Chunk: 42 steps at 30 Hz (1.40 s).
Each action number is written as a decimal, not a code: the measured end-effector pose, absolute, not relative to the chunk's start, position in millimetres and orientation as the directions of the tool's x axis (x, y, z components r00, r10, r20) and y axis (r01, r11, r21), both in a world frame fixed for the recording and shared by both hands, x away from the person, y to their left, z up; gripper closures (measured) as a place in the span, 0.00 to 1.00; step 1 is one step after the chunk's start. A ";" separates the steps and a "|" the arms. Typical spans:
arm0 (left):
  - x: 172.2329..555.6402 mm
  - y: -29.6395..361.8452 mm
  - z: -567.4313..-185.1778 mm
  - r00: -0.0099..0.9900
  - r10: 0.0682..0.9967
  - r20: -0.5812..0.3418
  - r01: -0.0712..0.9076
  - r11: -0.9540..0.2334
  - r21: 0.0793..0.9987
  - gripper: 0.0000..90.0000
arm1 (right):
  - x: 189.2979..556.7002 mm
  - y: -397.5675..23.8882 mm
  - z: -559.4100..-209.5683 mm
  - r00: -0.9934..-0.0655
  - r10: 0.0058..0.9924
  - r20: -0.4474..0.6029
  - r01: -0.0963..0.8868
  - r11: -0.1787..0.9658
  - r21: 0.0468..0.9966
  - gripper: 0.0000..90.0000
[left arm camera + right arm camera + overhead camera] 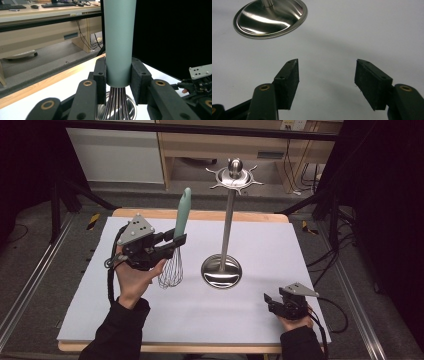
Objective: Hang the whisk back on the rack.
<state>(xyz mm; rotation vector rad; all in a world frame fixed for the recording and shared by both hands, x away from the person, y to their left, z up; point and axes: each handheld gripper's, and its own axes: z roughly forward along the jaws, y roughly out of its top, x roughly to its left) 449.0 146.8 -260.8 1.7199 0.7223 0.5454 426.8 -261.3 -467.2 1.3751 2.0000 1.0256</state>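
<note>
- White table (280, 250) spans the middle of the high view.
- Steel utensil stand (227, 220) rises at centre, its round base (270, 17) upper left in the right gripper view.
- Whisk (176, 245), left of centre, hangs upright with wires down.
- Left gripper (175, 241) is clamped on its green handle (119, 42).
- Right gripper (267, 300), lower right, has its jaws apart, nothing between them.

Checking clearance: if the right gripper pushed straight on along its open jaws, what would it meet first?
Probably the stand's round steel base; it lies ahead of the right gripper, slightly off to one side, so a miss is possible.
</note>
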 end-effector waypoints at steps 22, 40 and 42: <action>459.0 120.8 -250.9 0.709 0.705 0.019 0.183 -0.210 0.961 0.77 | 427.3 -261.4 -467.4 -0.357 0.934 0.015 0.557 0.200 0.806 0.41; 469.2 107.5 -249.3 0.698 0.715 0.033 0.200 -0.239 0.950 0.77 | 427.2 -261.4 -467.0 -0.358 0.934 0.020 0.556 0.196 0.808 0.41; 470.5 106.8 -248.7 0.695 0.718 0.031 0.205 -0.240 0.949 0.77 | 427.3 -261.6 -466.9 -0.360 0.933 0.020 0.554 0.196 0.809 0.41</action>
